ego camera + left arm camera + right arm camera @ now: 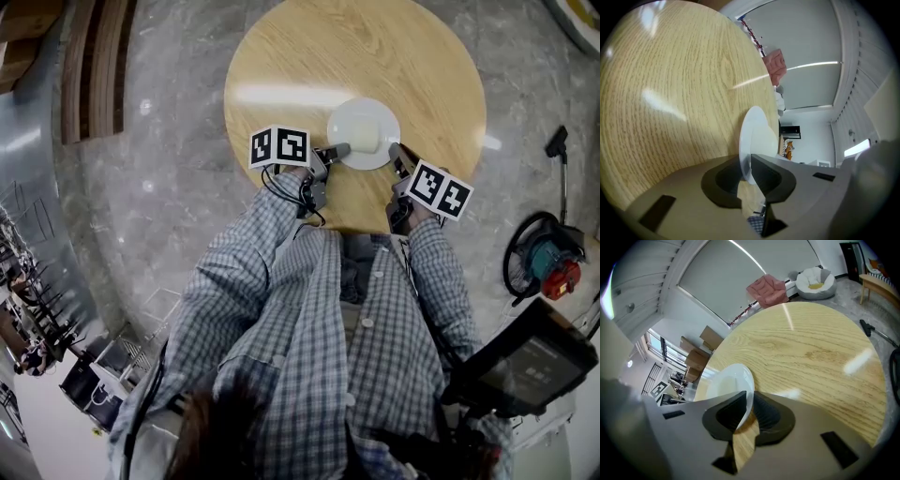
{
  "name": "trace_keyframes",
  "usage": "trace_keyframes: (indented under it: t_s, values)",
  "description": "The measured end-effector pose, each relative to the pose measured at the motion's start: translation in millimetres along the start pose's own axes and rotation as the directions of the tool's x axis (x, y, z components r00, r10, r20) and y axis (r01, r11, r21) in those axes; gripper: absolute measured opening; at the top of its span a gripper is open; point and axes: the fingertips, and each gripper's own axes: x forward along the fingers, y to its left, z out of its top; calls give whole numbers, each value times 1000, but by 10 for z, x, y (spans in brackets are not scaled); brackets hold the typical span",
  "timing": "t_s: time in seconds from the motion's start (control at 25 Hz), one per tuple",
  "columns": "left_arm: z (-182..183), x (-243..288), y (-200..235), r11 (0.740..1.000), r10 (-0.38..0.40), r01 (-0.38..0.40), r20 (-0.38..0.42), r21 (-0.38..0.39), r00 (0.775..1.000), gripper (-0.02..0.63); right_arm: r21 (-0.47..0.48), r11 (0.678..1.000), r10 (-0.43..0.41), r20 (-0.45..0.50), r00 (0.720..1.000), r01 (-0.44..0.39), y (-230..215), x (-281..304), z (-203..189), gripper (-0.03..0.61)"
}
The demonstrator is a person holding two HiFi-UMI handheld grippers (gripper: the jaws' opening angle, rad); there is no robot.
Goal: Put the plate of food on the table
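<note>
Plate [364, 131] rests flat on the round wooden table [309, 56], at the table's lower edge in the head view. Left gripper [339, 150] straddles the plate's left rim; its jaws stand slightly apart, the rim loose between them. Right gripper [396, 152] has its jaws closed on the right rim.

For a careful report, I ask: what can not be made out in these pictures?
- Kind of food: head view, too small and pale.
- Whether the plate touches the table: head view looks from above; left gripper and right gripper cover its underside in their views.
- Screen content: head view, too small and dim.
</note>
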Motion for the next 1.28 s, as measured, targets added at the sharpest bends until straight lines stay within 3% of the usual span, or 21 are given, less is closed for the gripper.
trace_keyframes:
  t_s: [0.2,0.56,0.76,1.0,1.28]
  values:
    - [-71,14,-7,998,18,-16,-42,56,999,45,-30,999,-23,7,1000,23,-7,11,35,51]
    - [-189,49,-112,992,-10,24,-117,123,993,120,-65,997,-40,12,999,41,-24,13,103,51]
    - [-258,63,-113,983,26,5,-168,185,986,123,-94,994,-52,14,999,53,-28,16,125,51]
    - [-410,68,-115,943,106,-11,-269,333,957,123,-163,983,-83,13,996,84,-16,19,171,51]
    - [-516,73,-102,879,184,-9,-321,476,929,123,-197,976,-91,16,996,93,-28,24,169,51]
